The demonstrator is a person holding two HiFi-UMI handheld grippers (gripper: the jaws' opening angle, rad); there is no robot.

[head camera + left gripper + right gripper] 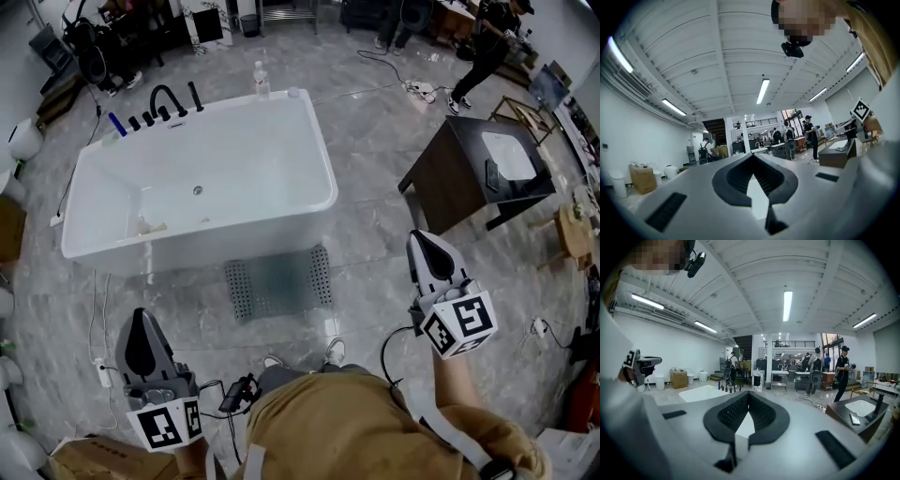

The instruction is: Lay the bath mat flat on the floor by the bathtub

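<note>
floor: gry marble | dark sink cabinet R | white walls | ceiling strip lights

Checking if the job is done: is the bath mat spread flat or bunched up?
Spread flat: the bath mat lies as a full rectangle on the floor beside the bathtub, no folds visible.

The left gripper is held low at the near left, close to the person's waist. Its jaws point away toward the far side and are closed, the tips meeting. Its marker cube sits at the near end, just above the hand. The right gripper is raised farther out on the right, at the end of a forearm in a tan sleeve. Its jaws are also pressed together, and its marker cube is tilted toward the camera.
</note>
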